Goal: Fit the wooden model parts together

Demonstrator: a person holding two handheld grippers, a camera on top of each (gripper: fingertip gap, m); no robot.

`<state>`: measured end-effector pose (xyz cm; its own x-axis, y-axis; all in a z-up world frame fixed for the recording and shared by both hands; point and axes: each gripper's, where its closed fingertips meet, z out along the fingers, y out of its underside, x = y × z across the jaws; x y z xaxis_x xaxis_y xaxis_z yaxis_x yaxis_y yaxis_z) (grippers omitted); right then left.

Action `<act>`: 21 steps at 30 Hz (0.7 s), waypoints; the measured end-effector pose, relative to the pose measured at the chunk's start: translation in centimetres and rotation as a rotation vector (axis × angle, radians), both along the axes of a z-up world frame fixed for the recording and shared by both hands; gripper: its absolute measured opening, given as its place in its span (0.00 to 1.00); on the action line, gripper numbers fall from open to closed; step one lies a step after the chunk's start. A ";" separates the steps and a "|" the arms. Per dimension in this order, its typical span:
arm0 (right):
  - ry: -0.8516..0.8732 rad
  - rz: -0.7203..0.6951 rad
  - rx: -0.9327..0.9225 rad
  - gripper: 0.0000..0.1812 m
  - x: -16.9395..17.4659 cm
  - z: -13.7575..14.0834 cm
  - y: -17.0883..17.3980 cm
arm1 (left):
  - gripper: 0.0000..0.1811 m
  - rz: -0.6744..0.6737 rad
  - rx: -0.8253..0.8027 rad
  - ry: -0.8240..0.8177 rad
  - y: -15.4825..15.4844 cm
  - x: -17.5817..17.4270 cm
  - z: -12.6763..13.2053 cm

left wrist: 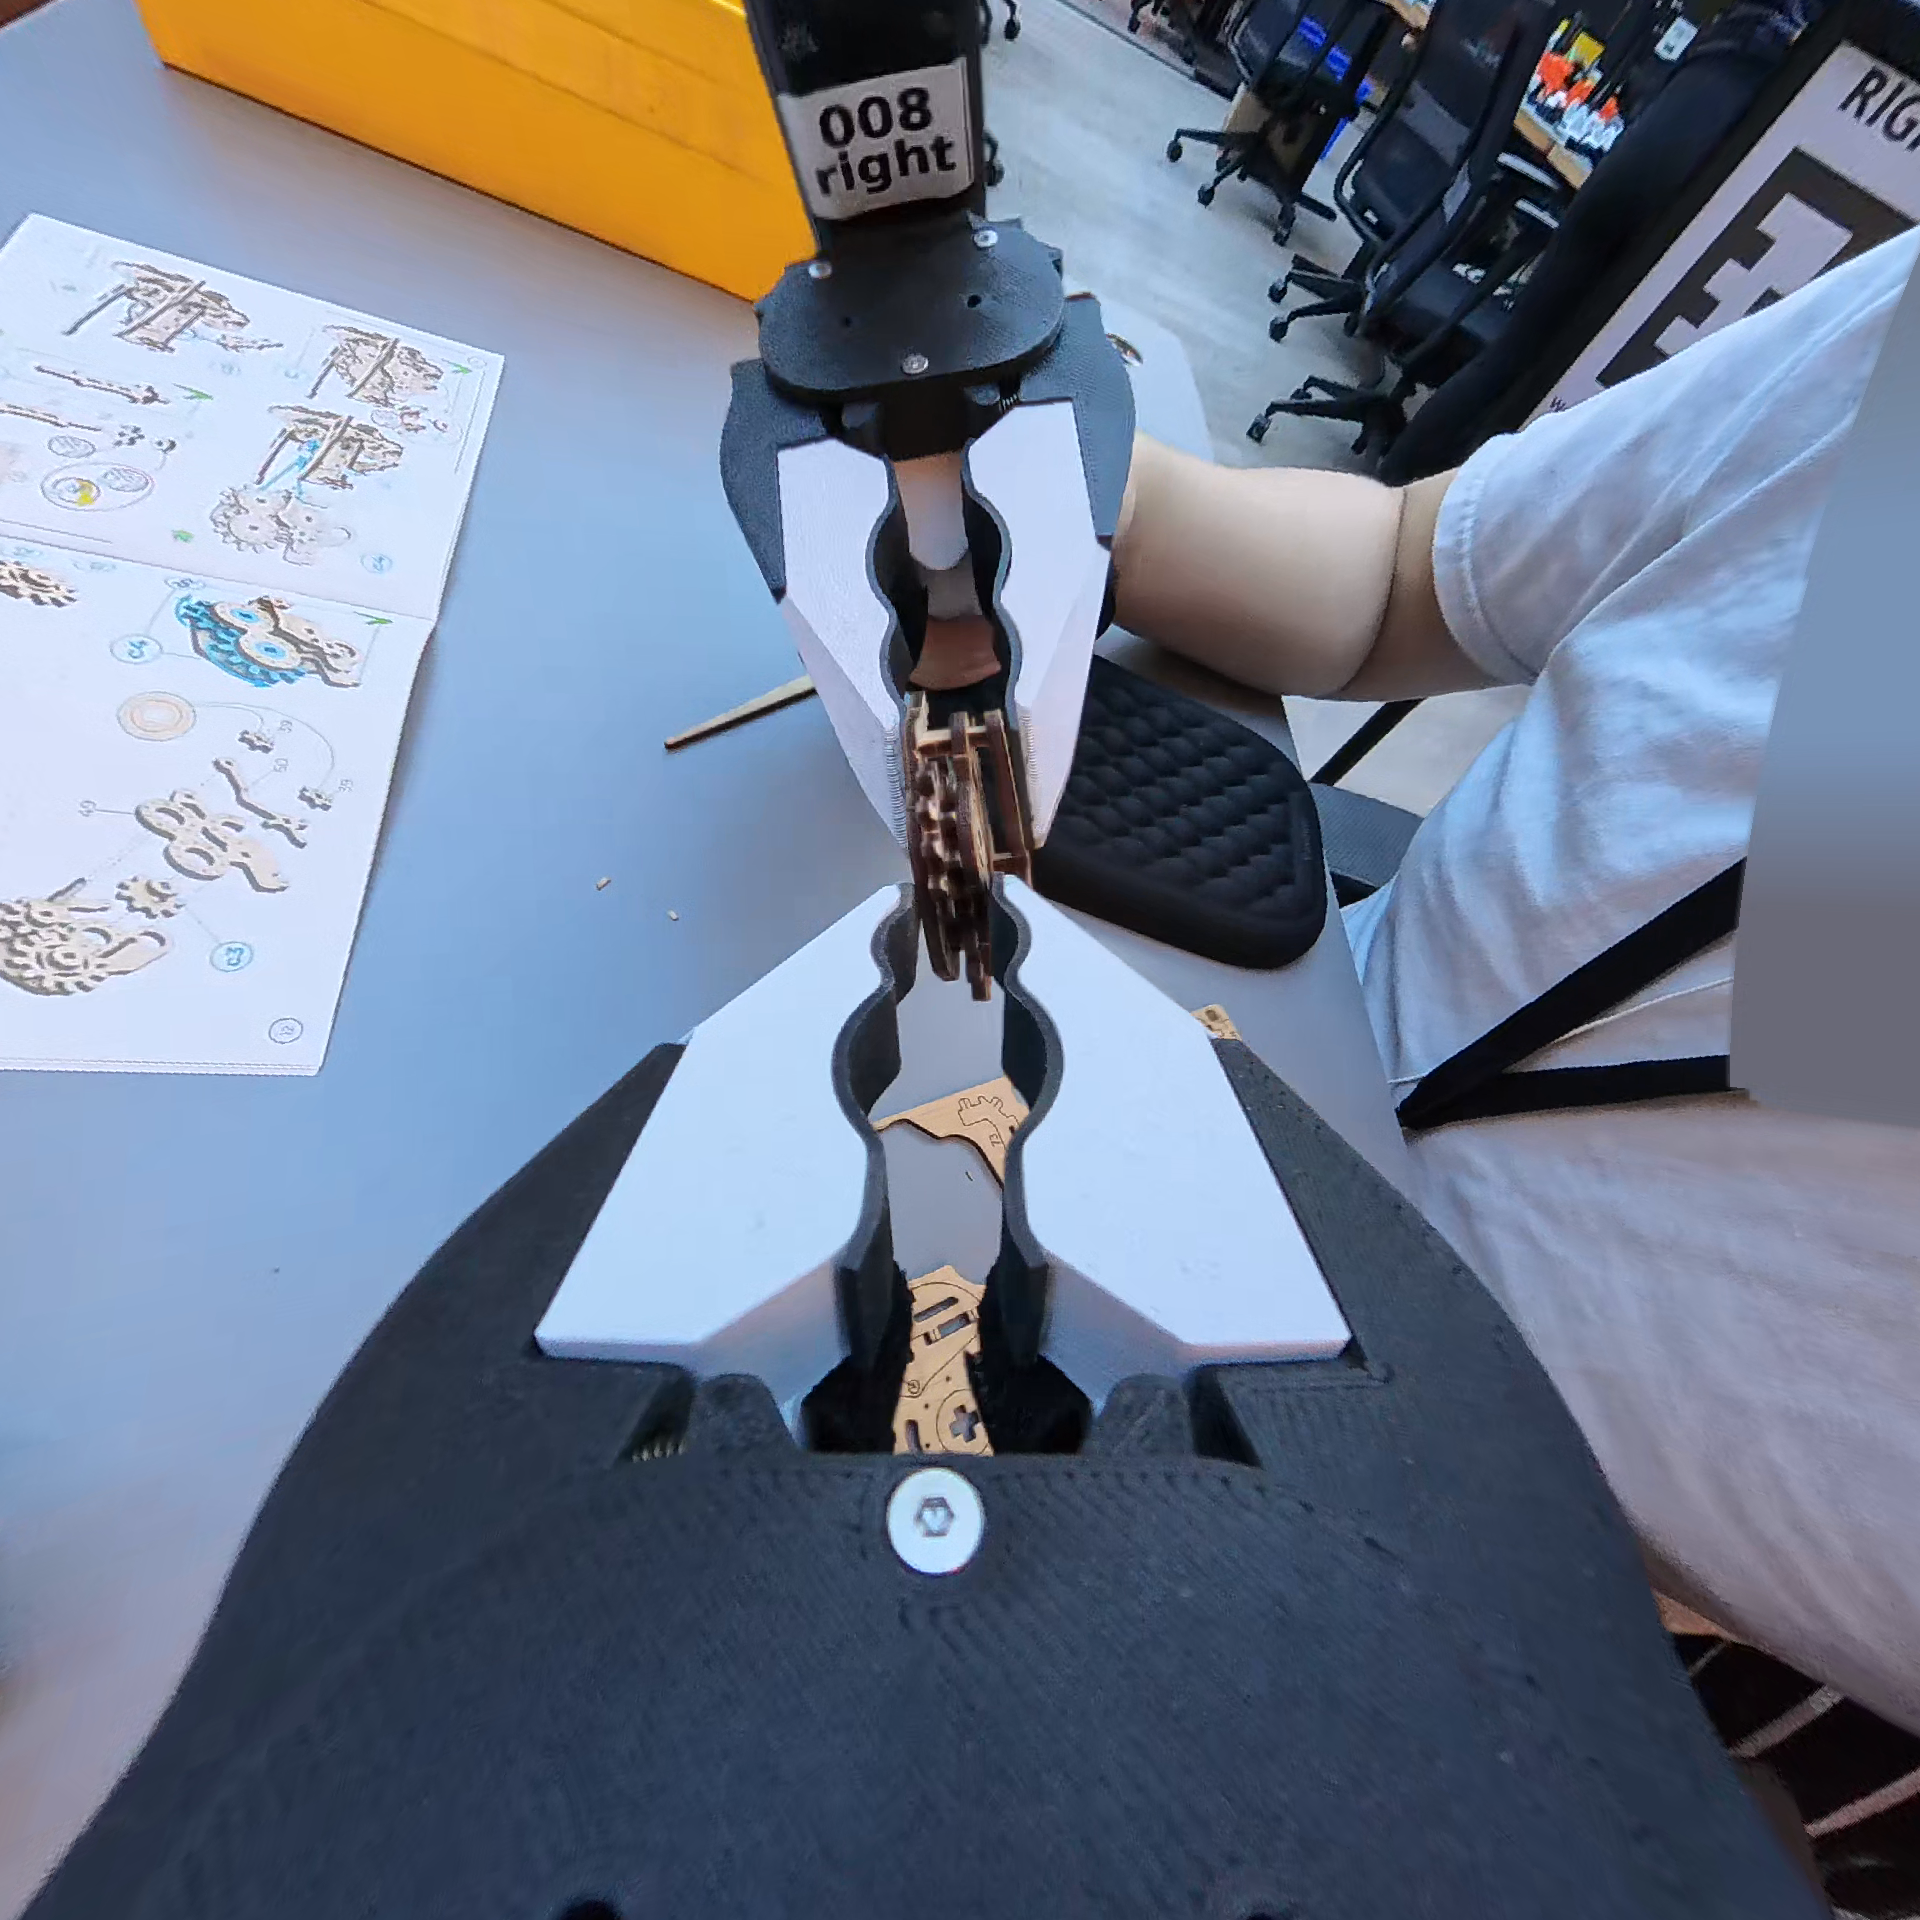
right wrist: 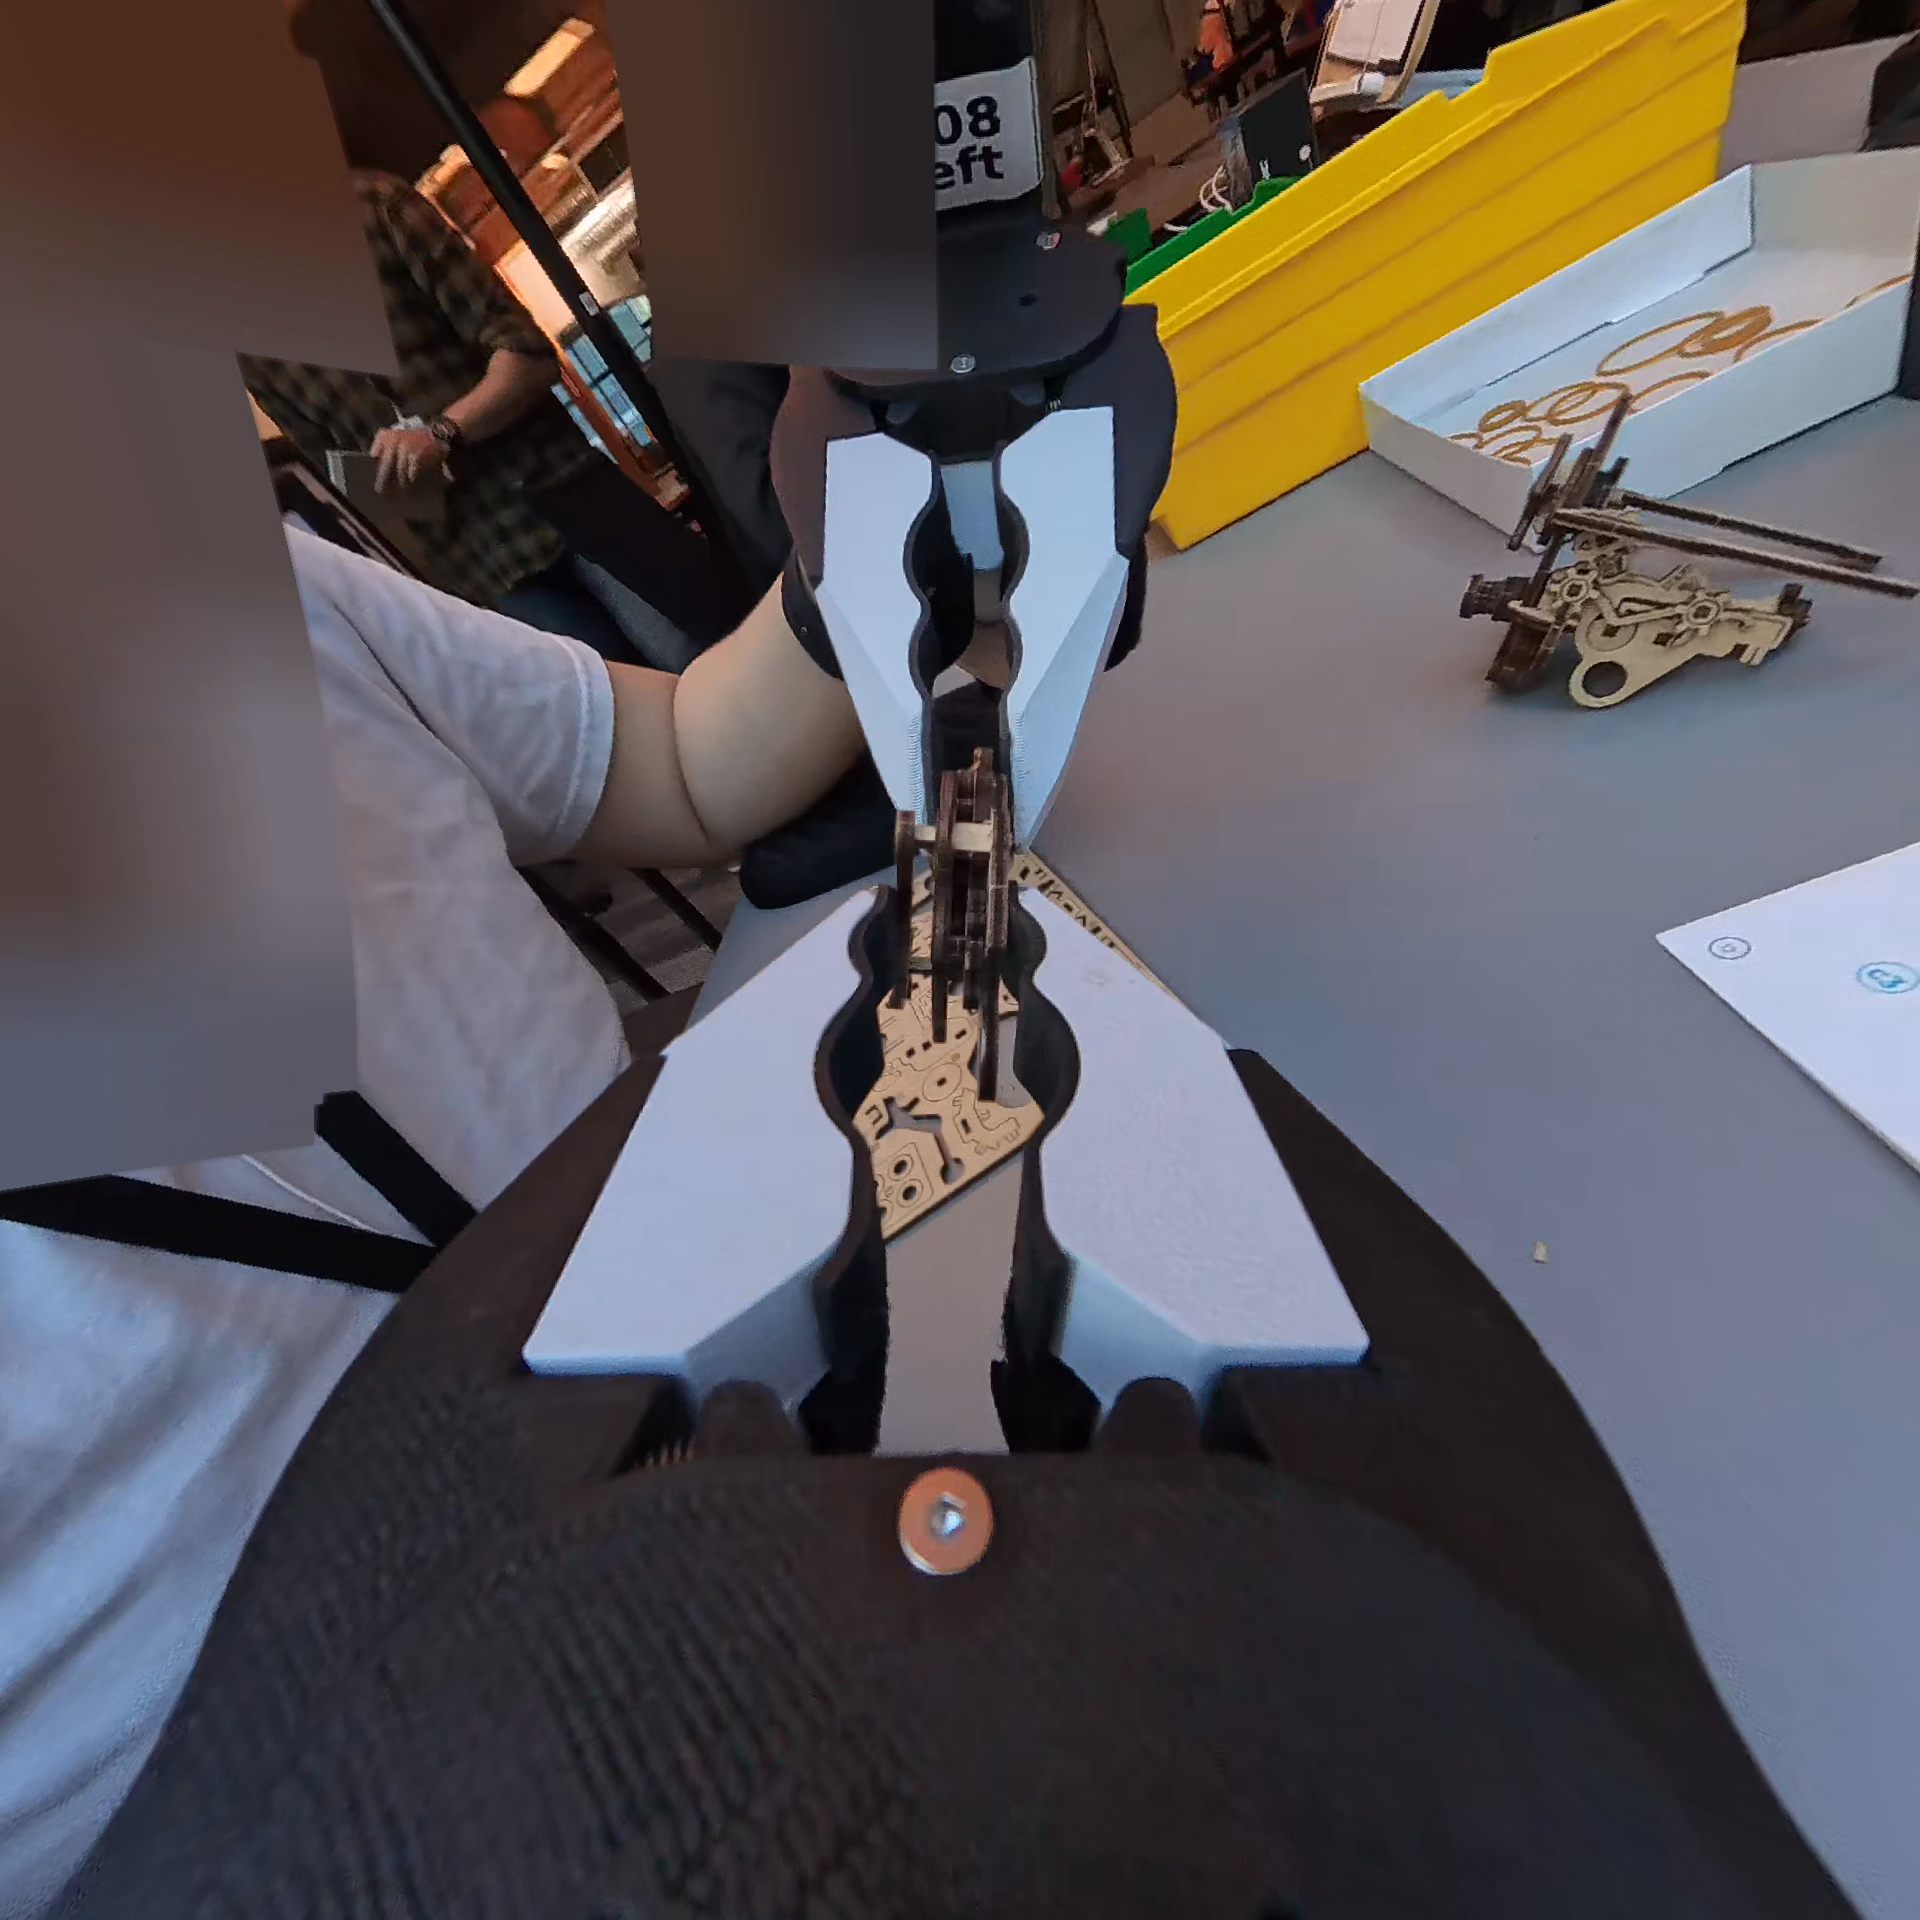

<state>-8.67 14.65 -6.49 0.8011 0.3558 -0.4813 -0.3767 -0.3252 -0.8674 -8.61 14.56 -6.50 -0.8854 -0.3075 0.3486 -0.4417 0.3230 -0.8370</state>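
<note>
From left to right, the left gripper (left wrist: pixel 951 894) and the right gripper (left wrist: pixel 961 800) both clamp the wooden gear assembly (left wrist: pixel 958 847) in mid-air above the table (left wrist: pixel 540 1039) — uneven squeezing could crack it.

Left gripper (left wrist: pixel 951 914) body: black, ribbed 3D-printed shell, widening toward the camera.
Left gripper fingers (left wrist: pixel 727 1174): white angular wedges with wavy black inner edges.
Left gripper screw (left wrist: pixel 935 1523): one silver hex-socket screw, centred on the shell.
Right gripper (right wrist: pixel 951 914) body: same black ribbed shell, white fingers (right wrist: pixel 707 1174), one silver screw (right wrist: pixel 944 1525).
Markings: a white label with black writing on each gripper's black handle.
Round mount plates: black, with small silver screws.
Clothing: white short-sleeved T-shirt (left wrist: pixel 1621 790); black straps (left wrist: pixel 1558 1039) cross it.
</note>
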 end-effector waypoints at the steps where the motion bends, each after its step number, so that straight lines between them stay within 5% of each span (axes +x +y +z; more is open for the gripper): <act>1: 0.032 0.005 -0.003 0.10 0.0 0.0 0.0 | 0.06 -0.004 -0.011 0.017 0.0 0.0 -0.1; 9: 0.078 0.015 -0.001 0.10 0.4 -0.1 -0.2 | 0.05 -0.015 -0.148 0.215 -0.4 0.1 -0.5; 11: 0.006 -0.038 0.038 0.17 1.3 0.2 -0.2 | 0.05 0.014 -0.198 0.265 -0.4 0.5 -0.4; 18: -0.819 -0.448 0.200 0.61 6.2 2.9 -1.2 | 0.05 0.206 -0.408 0.395 0.4 3.4 0.4; 21: -1.102 -0.483 0.140 0.63 5.7 2.0 -0.3 | 0.05 0.251 -0.528 0.451 0.3 4.0 1.0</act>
